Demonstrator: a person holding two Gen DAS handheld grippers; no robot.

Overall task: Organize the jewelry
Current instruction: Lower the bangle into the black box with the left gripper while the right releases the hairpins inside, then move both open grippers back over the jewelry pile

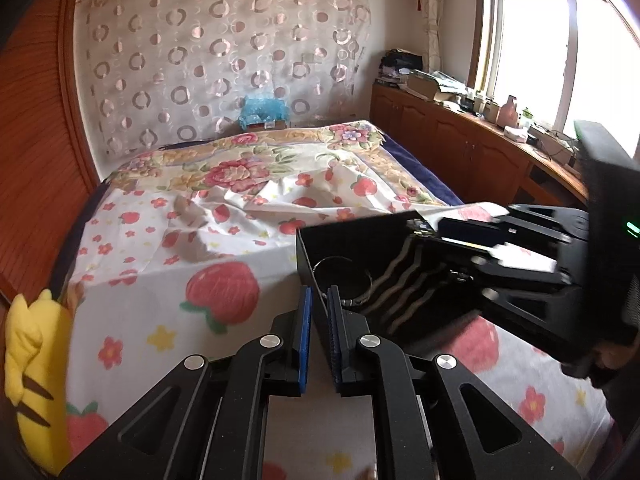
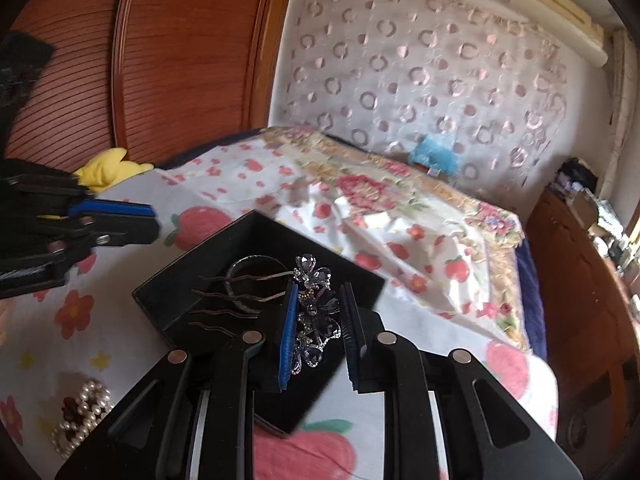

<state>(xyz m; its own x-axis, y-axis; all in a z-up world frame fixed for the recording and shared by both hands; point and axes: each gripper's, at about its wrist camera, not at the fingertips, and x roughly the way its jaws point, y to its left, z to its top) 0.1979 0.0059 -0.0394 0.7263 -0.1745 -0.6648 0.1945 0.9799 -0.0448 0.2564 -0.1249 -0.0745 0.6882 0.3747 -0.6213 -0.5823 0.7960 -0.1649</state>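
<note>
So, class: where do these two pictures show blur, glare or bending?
Left wrist view: the window is blown out white, the right tool smears with motion blur. Right wrist view: the wardrobe bows with fisheye distortion, and the left tool is soft.

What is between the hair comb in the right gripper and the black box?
Nothing visible. The right gripper holds the hair comb right over the black box, its prongs already reaching inside above the bracelet. The left gripper sits off to the side.

Right gripper (image 2: 318,328) jaws apart around crystal hair comb (image 2: 316,312) over black box (image 2: 200,276).
</note>
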